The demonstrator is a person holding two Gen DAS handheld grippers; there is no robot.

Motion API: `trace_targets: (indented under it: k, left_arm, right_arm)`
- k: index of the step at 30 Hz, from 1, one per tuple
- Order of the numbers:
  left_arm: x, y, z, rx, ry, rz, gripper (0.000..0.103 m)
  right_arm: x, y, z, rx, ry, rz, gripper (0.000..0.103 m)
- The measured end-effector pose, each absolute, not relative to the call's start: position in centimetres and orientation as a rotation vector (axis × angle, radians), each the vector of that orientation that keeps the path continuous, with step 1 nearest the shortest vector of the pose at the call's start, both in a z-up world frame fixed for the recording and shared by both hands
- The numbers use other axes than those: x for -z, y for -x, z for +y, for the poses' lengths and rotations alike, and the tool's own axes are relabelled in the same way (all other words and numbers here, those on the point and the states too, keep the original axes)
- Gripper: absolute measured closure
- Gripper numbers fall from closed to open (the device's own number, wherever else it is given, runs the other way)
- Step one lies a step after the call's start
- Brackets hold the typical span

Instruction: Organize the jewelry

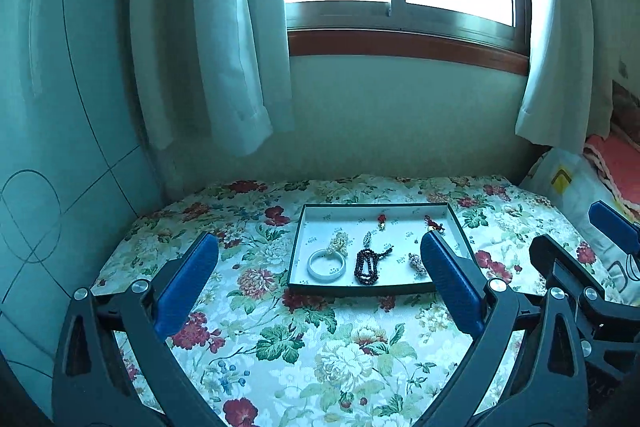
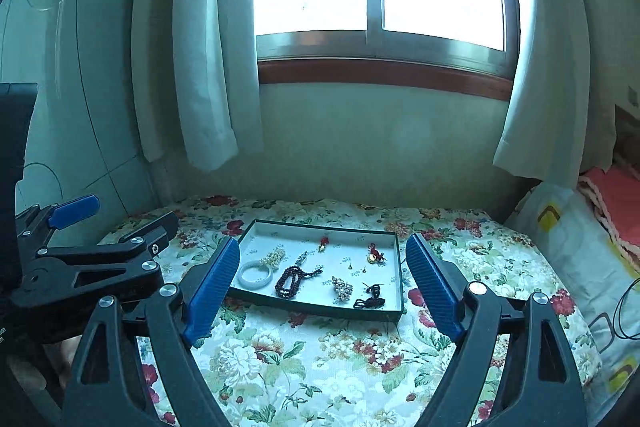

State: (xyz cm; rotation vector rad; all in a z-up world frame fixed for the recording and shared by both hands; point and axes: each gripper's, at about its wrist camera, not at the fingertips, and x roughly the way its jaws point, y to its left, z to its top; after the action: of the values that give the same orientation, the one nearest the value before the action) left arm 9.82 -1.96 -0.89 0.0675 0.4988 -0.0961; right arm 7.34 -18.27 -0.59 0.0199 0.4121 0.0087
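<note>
Jewelry is lying spread out in a shallow tray [image 2: 394,277] that is sitting on a floral cloth [image 2: 320,359], toward the far side of it, below the window. In the tray a pale bangle [image 2: 255,275] is resting at the near left with a pearl cluster [image 2: 276,255] touching its far edge; a dark bead strand [image 2: 291,281] is lying just right of the bangle, a second pearl cluster [image 2: 343,289] and a black cord piece [image 2: 370,297] are sitting near the front right, and a red charm [image 2: 323,242] and a red-and-gold charm [image 2: 375,254] are lying along the far side.

The left gripper [image 1: 320,279] and right gripper [image 2: 320,291] are both hovering near the front of the cloth, well short of the tray, jaws standing wide with nothing between them. All pieces seem to be gathered in the tray, so the task looks either complete or between picks; which one cannot be told. If sorting is continuing, the next move is calling for one gripper to dip forward and narrow carefully on a small piece, since the strand and cord are looking limp and likely to snag.
</note>
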Motion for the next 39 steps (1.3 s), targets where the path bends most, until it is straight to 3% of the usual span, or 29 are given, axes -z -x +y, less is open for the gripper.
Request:
trace_targets:
  k: [16, 39]
  left_arm:
    - [0.2, -5.2, -0.8, 0.081, -0.072, 0.460, 0.002]
    - [0.2, -4.8, -0.5, 0.079, -0.061, 0.464, 0.002]
  right_arm:
    - [-0.2, -3.7, -18.1, -0.015, -0.017, 0.375, 0.019]
    - [-0.3, -3.1, -17.8, -0.010, -0.011, 0.371, 0.019]
